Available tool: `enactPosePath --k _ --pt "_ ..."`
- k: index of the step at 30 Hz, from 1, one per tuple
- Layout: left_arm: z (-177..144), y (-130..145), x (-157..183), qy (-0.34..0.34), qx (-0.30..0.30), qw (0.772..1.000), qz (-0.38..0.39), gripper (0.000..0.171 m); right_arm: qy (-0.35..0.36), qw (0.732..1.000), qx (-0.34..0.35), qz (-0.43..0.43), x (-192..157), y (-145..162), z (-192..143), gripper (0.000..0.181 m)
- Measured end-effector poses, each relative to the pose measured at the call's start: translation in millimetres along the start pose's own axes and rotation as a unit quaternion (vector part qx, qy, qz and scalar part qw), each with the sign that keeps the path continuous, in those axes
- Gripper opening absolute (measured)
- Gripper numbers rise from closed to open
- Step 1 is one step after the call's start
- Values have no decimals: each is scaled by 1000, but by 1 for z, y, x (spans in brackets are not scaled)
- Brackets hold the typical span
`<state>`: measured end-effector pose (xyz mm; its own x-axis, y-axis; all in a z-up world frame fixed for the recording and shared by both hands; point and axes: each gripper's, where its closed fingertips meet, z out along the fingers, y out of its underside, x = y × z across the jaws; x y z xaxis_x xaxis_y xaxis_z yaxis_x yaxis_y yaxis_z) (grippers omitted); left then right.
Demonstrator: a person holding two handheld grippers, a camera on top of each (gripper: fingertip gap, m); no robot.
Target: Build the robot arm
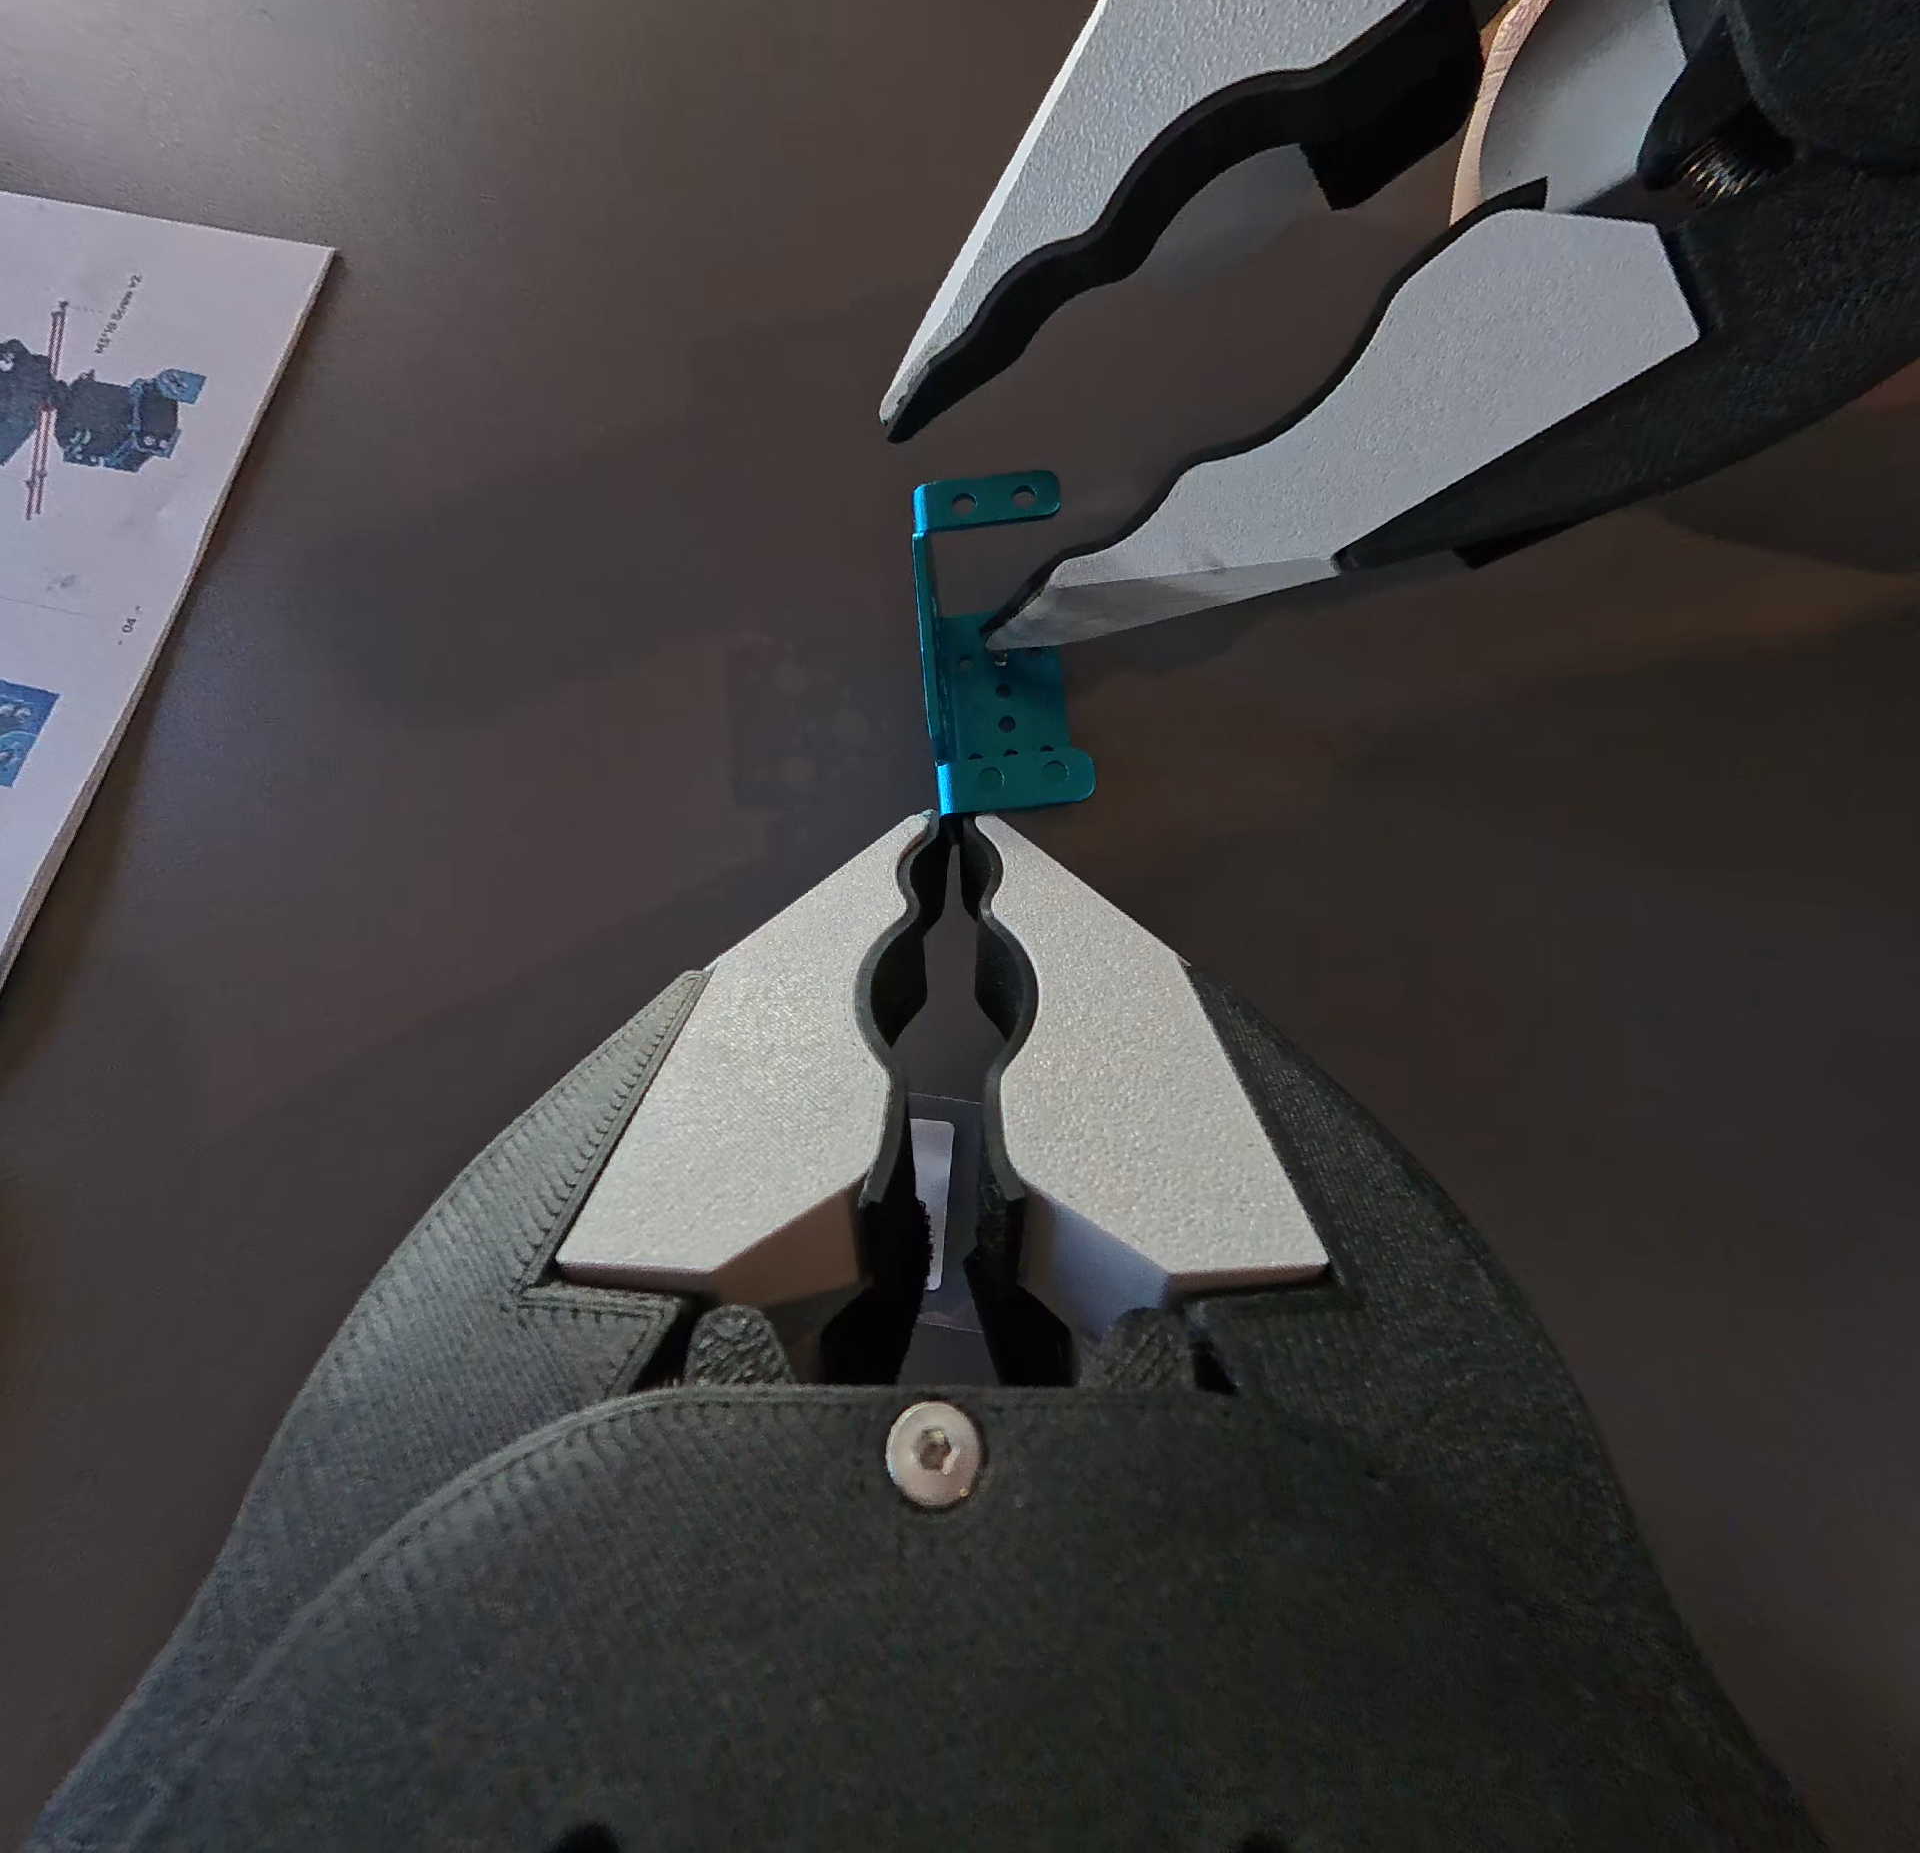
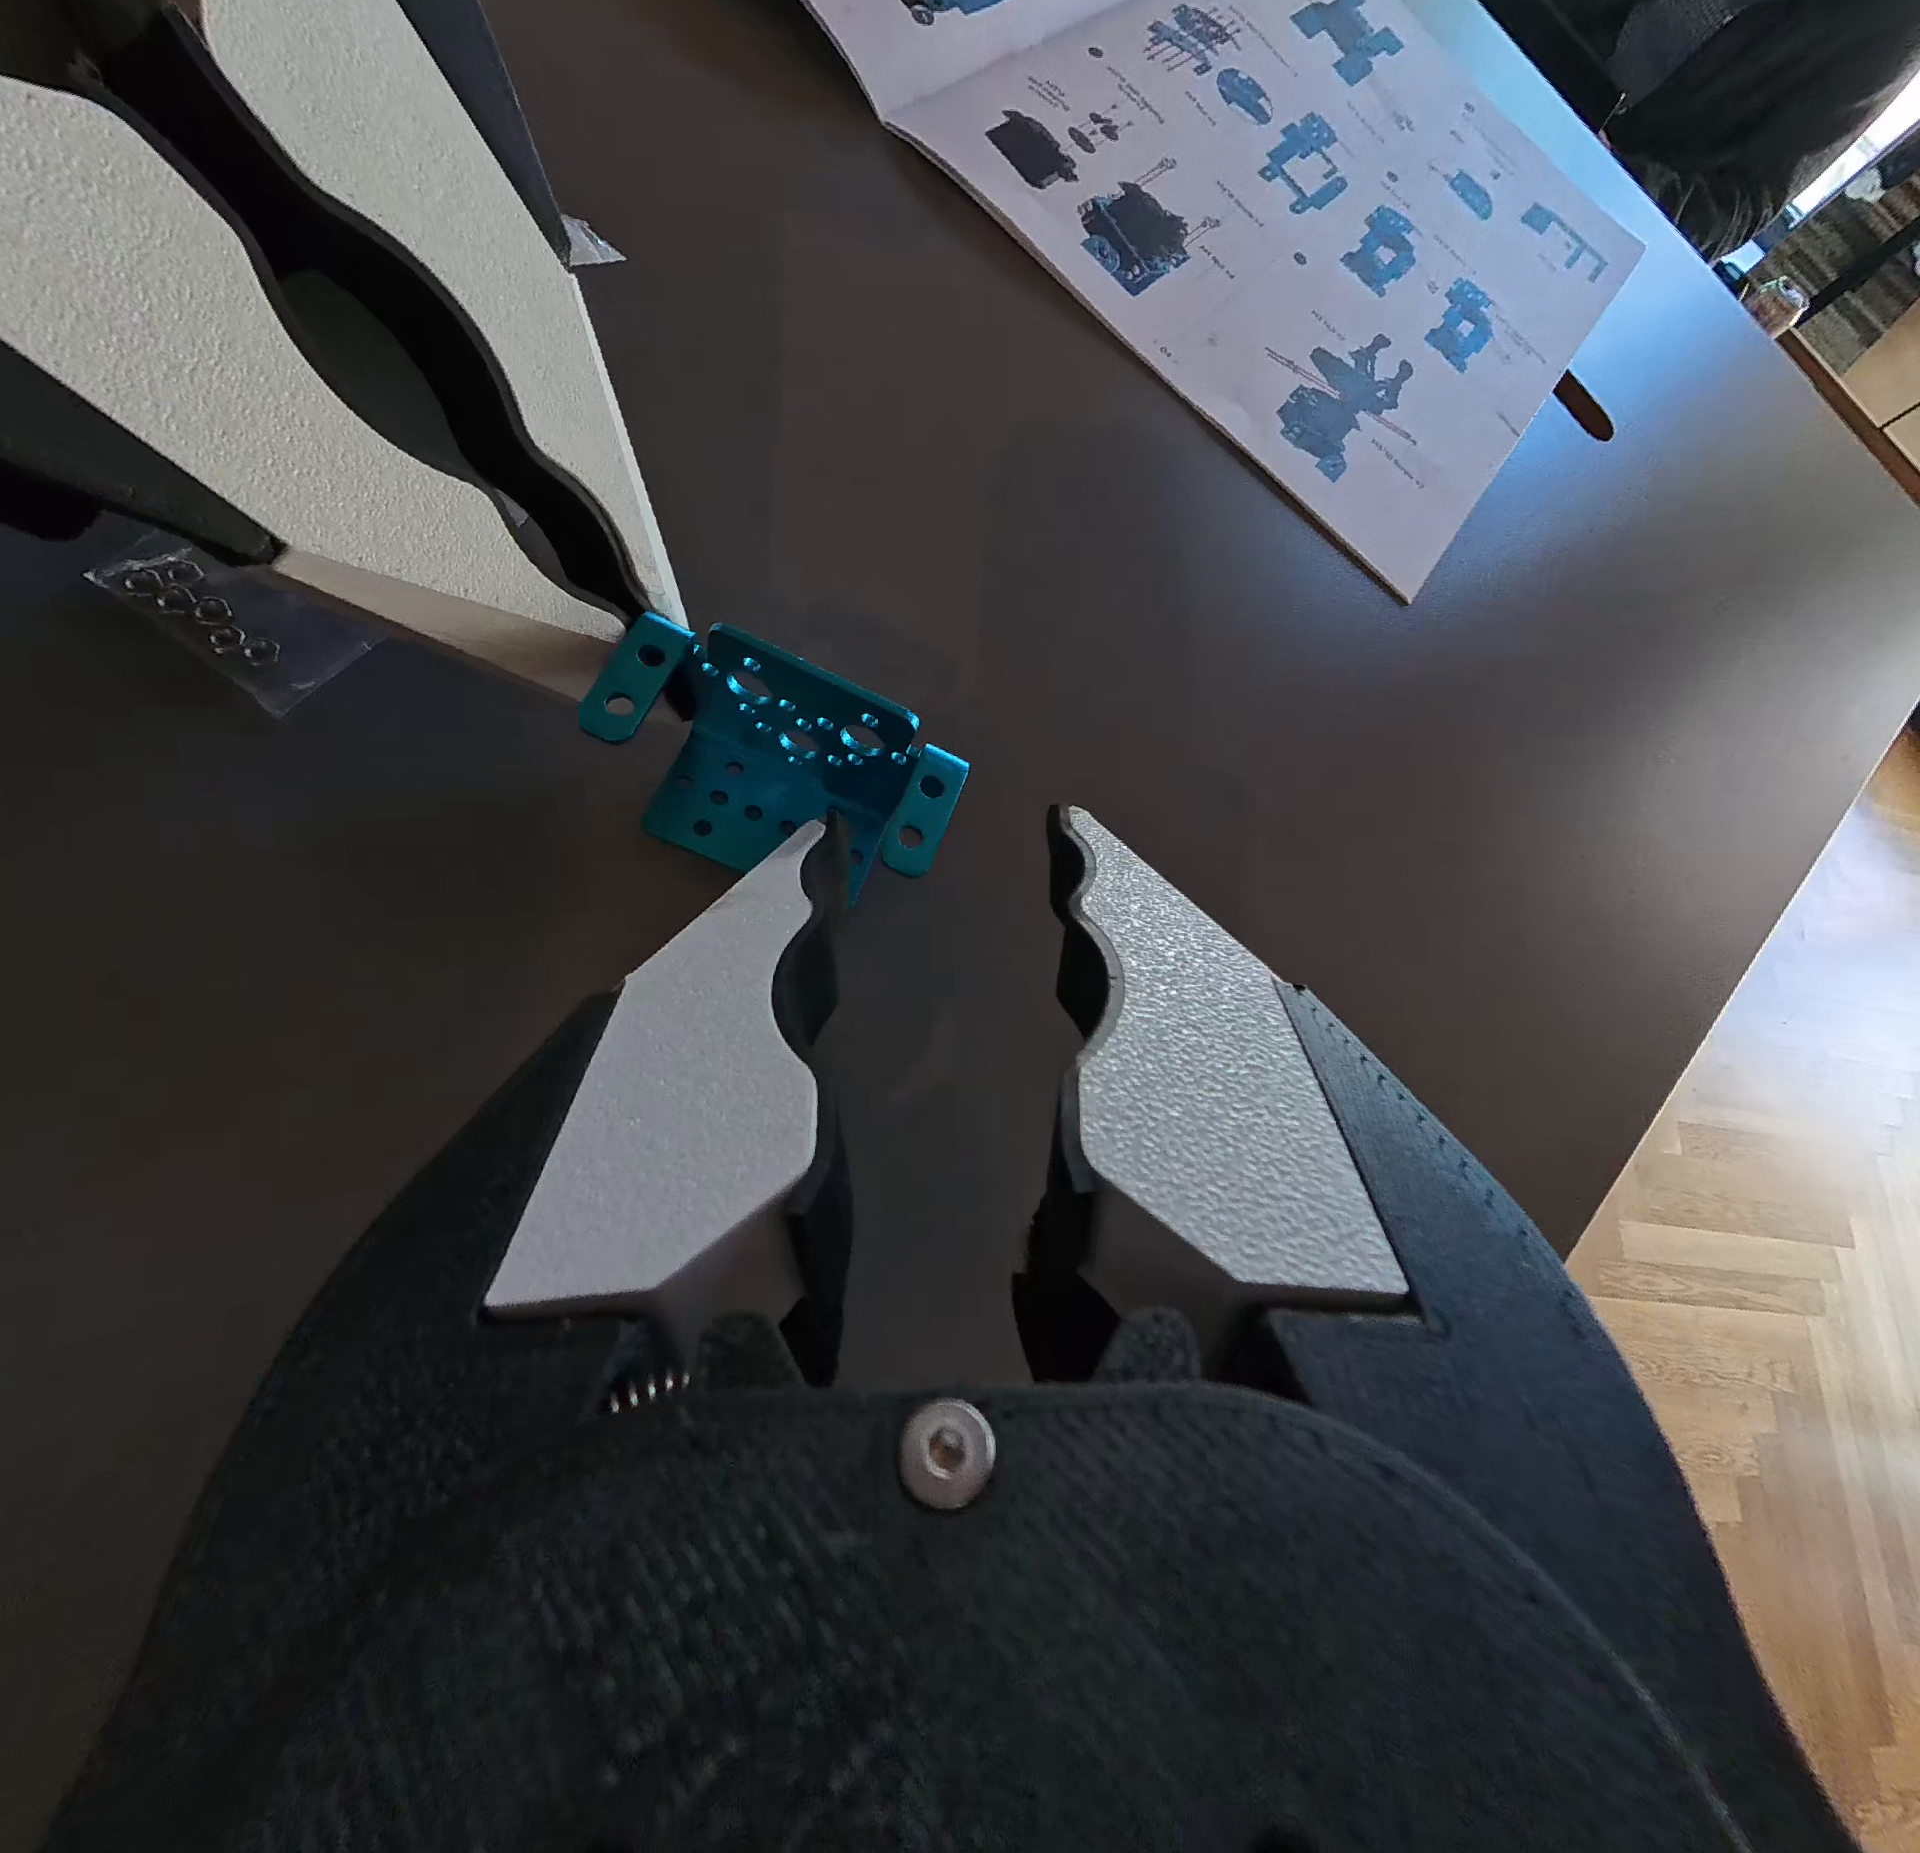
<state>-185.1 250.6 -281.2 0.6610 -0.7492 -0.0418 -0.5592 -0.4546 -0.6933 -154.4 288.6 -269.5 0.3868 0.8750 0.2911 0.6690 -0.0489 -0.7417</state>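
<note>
A broad, dark brown matte table (image 2: 1039, 515) fills most of both views, its top dull but catching a pale sheen of daylight toward the far edge. Beyond that edge runs a herringbone wooden floor (image 2: 1766, 1232), warm and sunlit, and at the far corner stands dark furniture that I cannot make out clearly. An open booklet (image 2: 1299, 224) with white pages and blue-and-black diagrams lies flat on the table, well apart from the grippers. A small clear bag of metal nuts (image 2: 208, 624) rests near the table's left side, partly under the other tool. In the middle sits a blue metal bracket (image 1: 987, 691), perforated with holes, standing on the tabletop. The left gripper (image 1: 951, 832) has its fingers pinched together on the bracket's near flange, holding it. The right gripper (image 2: 940, 827) has its fingers spread apart, with one fingertip (image 2: 816, 837) touching the bracket's holed plate while the other hangs free over bare table.
</note>
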Motion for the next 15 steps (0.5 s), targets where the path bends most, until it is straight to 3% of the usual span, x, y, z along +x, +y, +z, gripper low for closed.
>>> enactPosePath --k 15 --pt "0 0 0 0 0 1000 -1 1 1 1000 1 -7 -2 -2 0 40"
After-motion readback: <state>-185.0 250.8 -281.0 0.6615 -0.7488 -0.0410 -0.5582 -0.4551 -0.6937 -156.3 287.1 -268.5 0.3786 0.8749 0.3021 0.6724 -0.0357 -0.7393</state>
